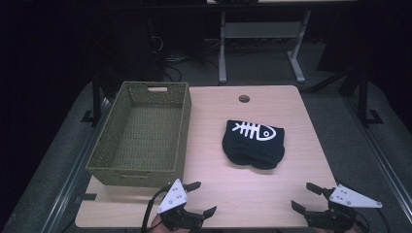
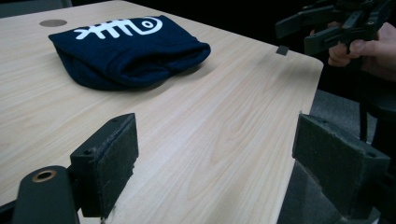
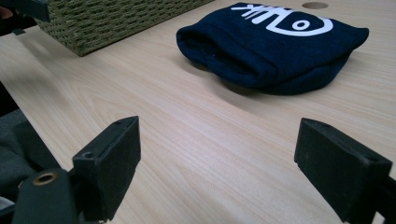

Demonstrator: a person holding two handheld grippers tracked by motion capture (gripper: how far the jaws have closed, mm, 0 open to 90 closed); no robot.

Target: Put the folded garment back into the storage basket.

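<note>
Hat (image 1: 253, 144) lies flat right of table (image 1: 214, 194) centre, fish-bone print up, nearer far edge than near edge. Basket (image 1: 141, 133) at left edge holds nothing. Left gripper (image 1: 200, 198) at near edge, in front of basket's near right corner, jaws apart, nothing between. Right gripper (image 1: 302, 196) at near right corner, jaws apart, nothing between. Both well apart from hat. Judgement: work at start; hat untouched. Remaining: reach, grasp, likely transfer into basket.
</note>
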